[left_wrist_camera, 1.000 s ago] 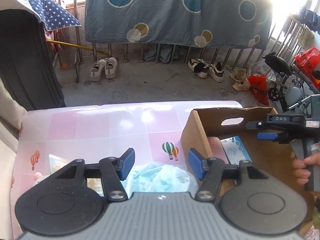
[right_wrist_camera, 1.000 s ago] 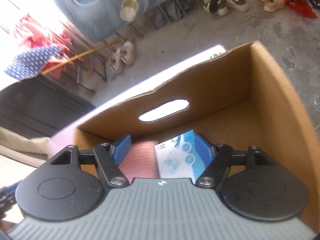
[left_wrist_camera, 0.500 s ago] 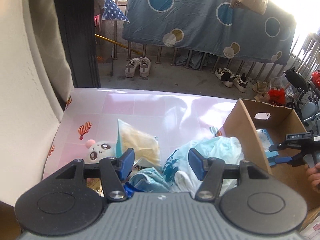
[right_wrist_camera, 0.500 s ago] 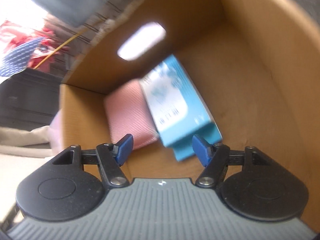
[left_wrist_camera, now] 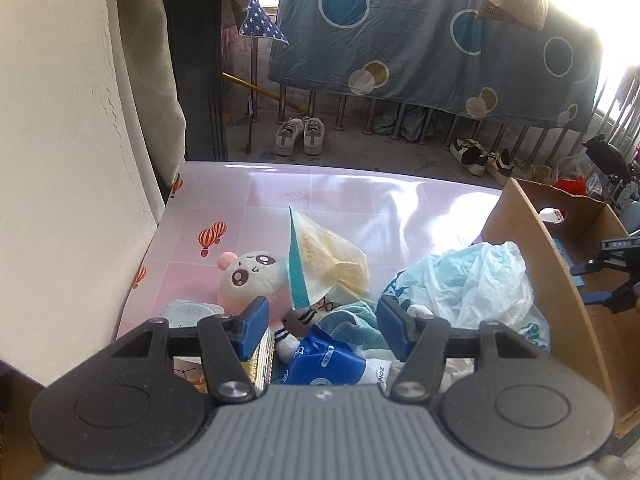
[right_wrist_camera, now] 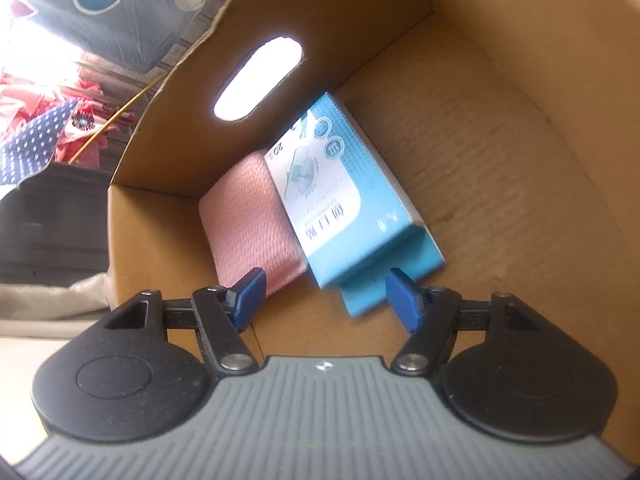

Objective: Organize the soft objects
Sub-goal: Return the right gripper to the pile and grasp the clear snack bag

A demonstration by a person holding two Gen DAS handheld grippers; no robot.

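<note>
— Left claw? Gaping, gripping nothing, above plush toy and plastic bag heaped on bench.
— Right claw? Spread, empty, inside cardboard box; blue packet at twelve o'clock beside pink cloth.

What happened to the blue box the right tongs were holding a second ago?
The right tongs let go of the blue box; it now lies in the cardboard box beside the pink cloth, and the jaws have just been opening, with nothing gripped. The left tongs swung over to the pile with the plush toy. They stayed open and empty.
</note>
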